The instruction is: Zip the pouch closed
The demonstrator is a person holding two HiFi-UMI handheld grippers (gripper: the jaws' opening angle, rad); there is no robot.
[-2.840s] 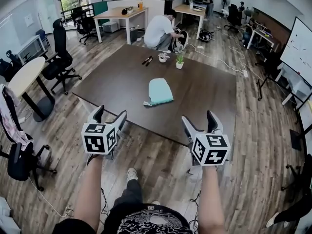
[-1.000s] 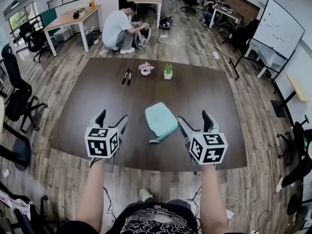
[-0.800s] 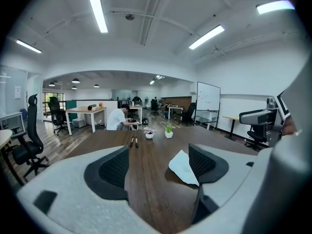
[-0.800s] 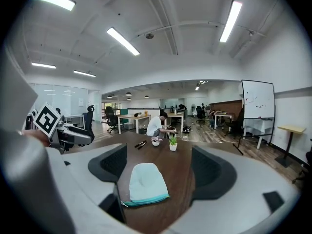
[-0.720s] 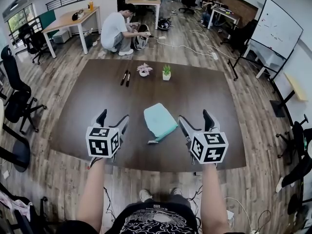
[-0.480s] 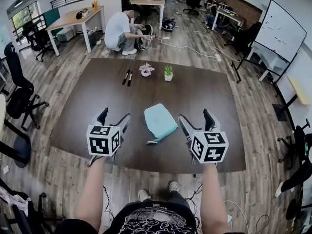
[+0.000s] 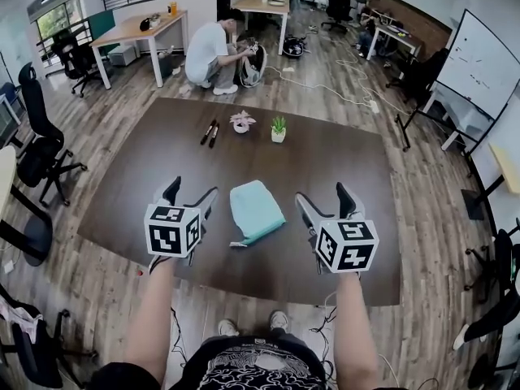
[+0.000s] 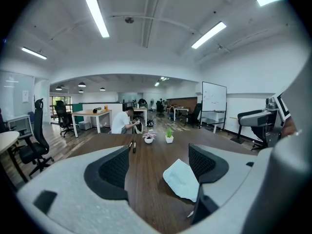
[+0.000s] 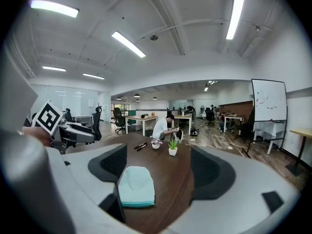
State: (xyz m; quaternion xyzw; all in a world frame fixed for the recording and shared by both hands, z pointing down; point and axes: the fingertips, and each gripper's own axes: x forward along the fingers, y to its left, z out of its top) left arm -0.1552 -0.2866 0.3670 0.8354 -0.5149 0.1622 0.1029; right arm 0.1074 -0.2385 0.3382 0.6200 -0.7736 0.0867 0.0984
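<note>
The pouch (image 7: 255, 211), lengthwise 12-to-6, lies at 2 o'clock of the left gripper (image 7: 190, 193) and 10 of the right gripper (image 7: 323, 197), both spread and empty.

Pouch (image 7: 255, 210): too small in head view to tell if zipped or open. In left gripper view its right edge hides behind a jaw. Two dark sticks (image 7: 210, 132): pens or markers, unclear.

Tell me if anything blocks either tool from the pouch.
Nothing visible does. Only bare table lies between the pouch and the open left tool and right tool; pens and plants sit beyond it.
</note>
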